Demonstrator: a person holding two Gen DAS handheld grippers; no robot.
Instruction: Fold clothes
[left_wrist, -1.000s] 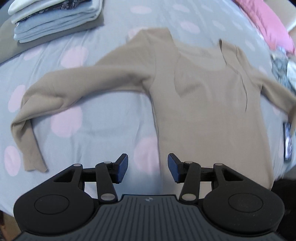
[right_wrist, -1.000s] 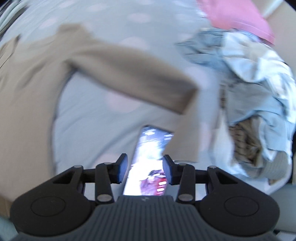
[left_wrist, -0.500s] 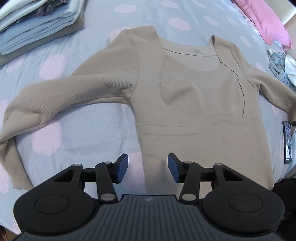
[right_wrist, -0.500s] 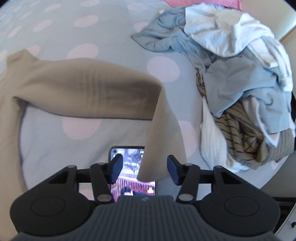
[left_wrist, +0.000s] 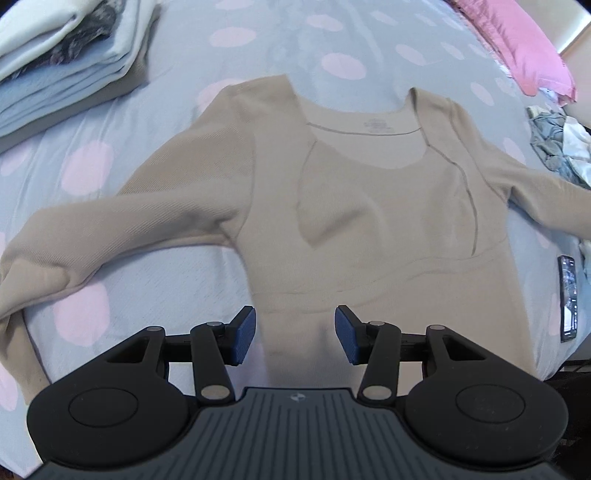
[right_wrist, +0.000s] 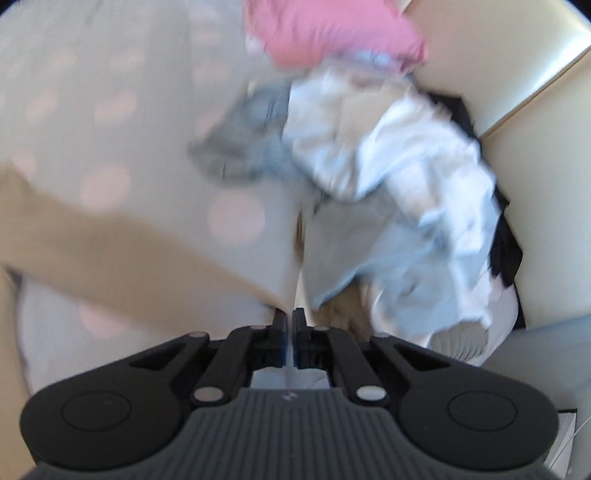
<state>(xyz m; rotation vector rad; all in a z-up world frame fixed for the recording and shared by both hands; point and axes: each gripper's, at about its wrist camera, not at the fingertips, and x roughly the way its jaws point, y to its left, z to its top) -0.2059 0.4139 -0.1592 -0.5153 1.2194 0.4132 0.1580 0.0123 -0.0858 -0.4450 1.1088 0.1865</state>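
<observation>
My right tool (right_wrist: 290, 325) has just snapped together on the cuff end of the right sleeve (right_wrist: 147, 254) — the beige cloth runs straight out of the closed jaws and away to the left in the right wrist view, which is badly smeared, so how much cloth is caught I cannot tell. My left tool (left_wrist: 294, 334) stands apart, nothing between its blue pads (left_wrist: 243, 334), hovering over the lower left side of the beige top (left_wrist: 369, 229).

The top lies flat on the spotted bed (left_wrist: 110, 280), neckline away from me, hem toward me, its long axis running straight out ahead of the left tool. Both sleeves stretch out to the sides; the left sleeve (left_wrist: 122, 221) bends down near the bed's edge. So the sleeve I hold has to travel leftward, across that axis, onto the body — the right hand's job, I'd say.

Further out: a phone (left_wrist: 567, 295) just beside the top's right edge, a heap of unfolded laundry (right_wrist: 399, 206) beyond my right tool, a folded stack (left_wrist: 62, 70) far left, and a pink pillow (left_wrist: 517, 44).
</observation>
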